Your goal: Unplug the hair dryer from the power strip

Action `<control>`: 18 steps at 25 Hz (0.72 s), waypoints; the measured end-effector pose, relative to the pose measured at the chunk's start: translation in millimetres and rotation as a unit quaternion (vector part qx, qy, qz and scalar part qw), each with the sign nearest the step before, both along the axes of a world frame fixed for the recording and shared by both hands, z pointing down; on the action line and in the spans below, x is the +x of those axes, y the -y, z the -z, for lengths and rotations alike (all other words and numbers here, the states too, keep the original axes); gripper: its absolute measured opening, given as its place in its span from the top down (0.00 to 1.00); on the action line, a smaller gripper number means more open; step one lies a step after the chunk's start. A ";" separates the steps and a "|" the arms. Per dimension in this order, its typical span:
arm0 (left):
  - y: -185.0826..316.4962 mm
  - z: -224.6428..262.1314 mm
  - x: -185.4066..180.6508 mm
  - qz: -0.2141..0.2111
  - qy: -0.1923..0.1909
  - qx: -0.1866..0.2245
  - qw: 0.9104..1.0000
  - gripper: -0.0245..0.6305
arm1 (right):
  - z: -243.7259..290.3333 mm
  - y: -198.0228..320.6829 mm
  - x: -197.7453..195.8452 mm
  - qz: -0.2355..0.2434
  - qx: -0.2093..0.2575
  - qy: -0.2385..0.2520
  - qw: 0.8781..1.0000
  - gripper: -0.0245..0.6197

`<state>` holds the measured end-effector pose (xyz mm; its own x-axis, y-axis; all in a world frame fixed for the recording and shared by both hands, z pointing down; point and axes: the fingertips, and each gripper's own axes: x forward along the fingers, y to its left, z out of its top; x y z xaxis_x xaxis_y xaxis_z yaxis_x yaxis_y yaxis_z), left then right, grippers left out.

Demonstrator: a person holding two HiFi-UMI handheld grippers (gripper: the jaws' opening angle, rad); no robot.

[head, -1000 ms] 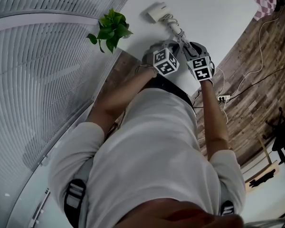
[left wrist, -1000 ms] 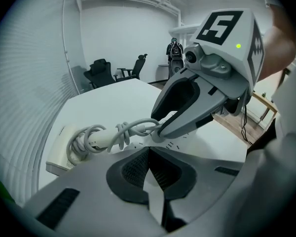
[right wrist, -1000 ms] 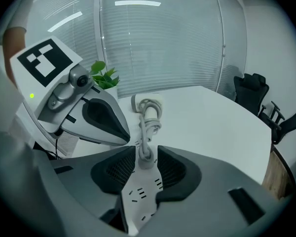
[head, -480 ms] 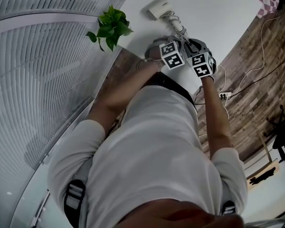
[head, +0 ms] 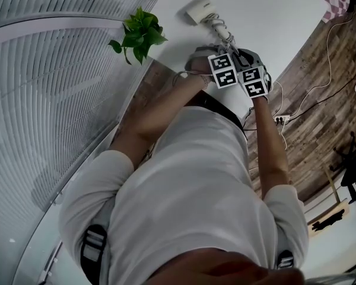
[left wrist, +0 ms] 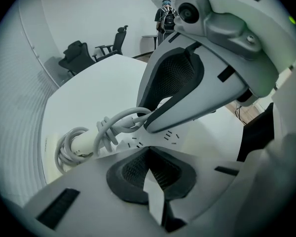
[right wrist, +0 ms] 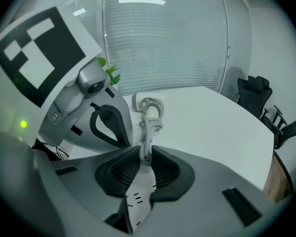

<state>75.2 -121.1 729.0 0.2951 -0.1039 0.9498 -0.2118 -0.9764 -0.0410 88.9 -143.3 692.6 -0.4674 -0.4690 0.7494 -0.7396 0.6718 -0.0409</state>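
Currently, the hair dryer [head: 196, 10] lies at the far end of the white counter [head: 273, 16], with part of its grey cord [left wrist: 116, 125] wound in loops around the handle. The cord runs from there to the plug [right wrist: 145, 151], which stands seated in the power strip [left wrist: 155, 138]. The strip lies flat on the counter, near the dryer and directly under both tools.

The right tongs [right wrist: 143, 162] have just been closing. They clamp the plug between their dark ribbed pads, with the strip's socket slots visible below.

The left tongs [left wrist: 148, 154] point steeply down and are closed on the power strip, whose white body fills the narrow gap between the pads.

In the head view the two marker cubes [head: 223, 70] sit side by side, almost touching.

A green plant [head: 139, 33] stands at the counter's edge, well apart from the strip. Slatted blinds [head: 59, 76] border the counter on one side and a wood-pattern floor [head: 320, 135] on the other. Dark office chairs [left wrist: 79, 58] stand beyond the counter's far end.
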 end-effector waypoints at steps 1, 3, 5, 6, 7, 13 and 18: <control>-0.1 0.1 0.6 -0.001 0.002 -0.006 1.000 0.92 | 0.9 0.4 0.6 -0.001 -0.001 0.004 1.000 0.83; 0.0 0.3 0.6 0.001 0.005 -0.015 1.000 0.92 | 4.6 2.2 -0.9 0.003 0.002 0.013 1.000 0.84; -0.3 0.3 0.4 0.002 0.007 -0.019 1.000 0.92 | 7.8 2.8 -2.1 0.006 0.003 0.019 1.000 0.84; -0.5 0.5 0.5 0.002 0.008 -0.020 1.000 0.92 | 8.9 2.9 -2.0 0.006 0.004 0.021 1.000 0.84; -0.5 0.8 0.7 0.002 0.009 -0.022 1.000 0.92 | 9.9 3.1 -1.6 0.005 0.005 0.024 1.000 0.85; 0.0 -0.2 1.6 -0.009 0.025 -0.024 0.999 0.92 | 12.2 5.2 0.6 -0.005 0.005 0.037 0.999 0.85; -0.6 -1.6 3.0 -0.016 0.027 -0.024 0.999 0.92 | 47.6 20.6 2.9 -0.018 0.036 0.086 0.996 0.86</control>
<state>78.2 -120.6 730.5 0.2462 -0.0499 0.9679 -0.1802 -0.9836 -0.0049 91.8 -163.9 645.0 -0.5674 -0.5369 0.6244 -0.7494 0.6509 -0.1214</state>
